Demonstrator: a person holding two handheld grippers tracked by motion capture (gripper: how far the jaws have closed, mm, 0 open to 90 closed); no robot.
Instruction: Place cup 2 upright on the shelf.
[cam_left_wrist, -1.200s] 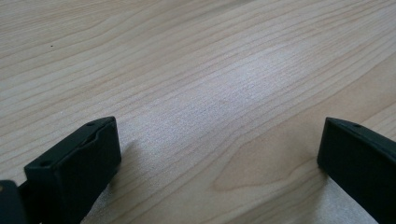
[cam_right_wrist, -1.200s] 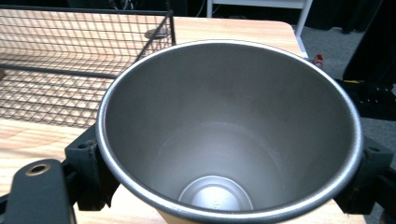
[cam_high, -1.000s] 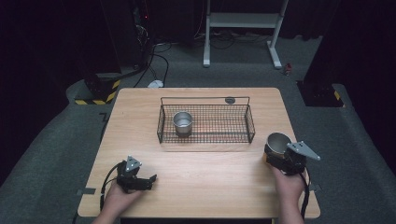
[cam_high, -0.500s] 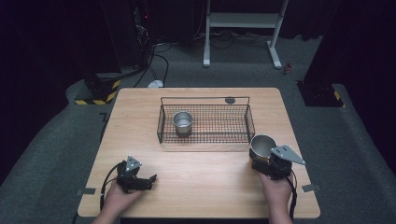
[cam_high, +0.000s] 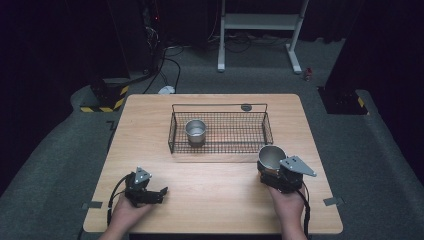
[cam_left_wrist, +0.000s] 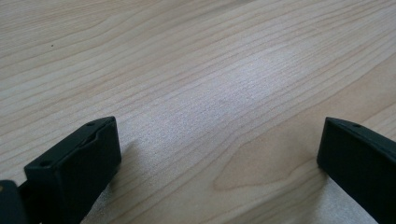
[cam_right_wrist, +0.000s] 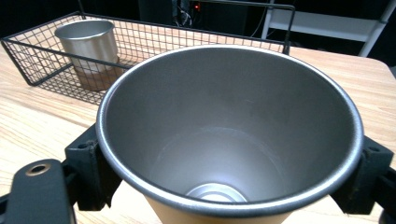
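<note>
Your right claw (cam_high: 272, 167) pinches a steel cup (cam_high: 271, 156) upright near the table's (cam_high: 210, 200) right edge, just beside the basket (cam_high: 220, 131). Your left claw (cam_high: 159, 192) rests spread near the front-left corner.

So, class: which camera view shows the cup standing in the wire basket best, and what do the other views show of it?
The high view: the cup in the basket stands whole and upright in the left part of the wire basket. The right gripper view catches it smaller, behind the held cup. The left gripper view faces bare table.
</note>
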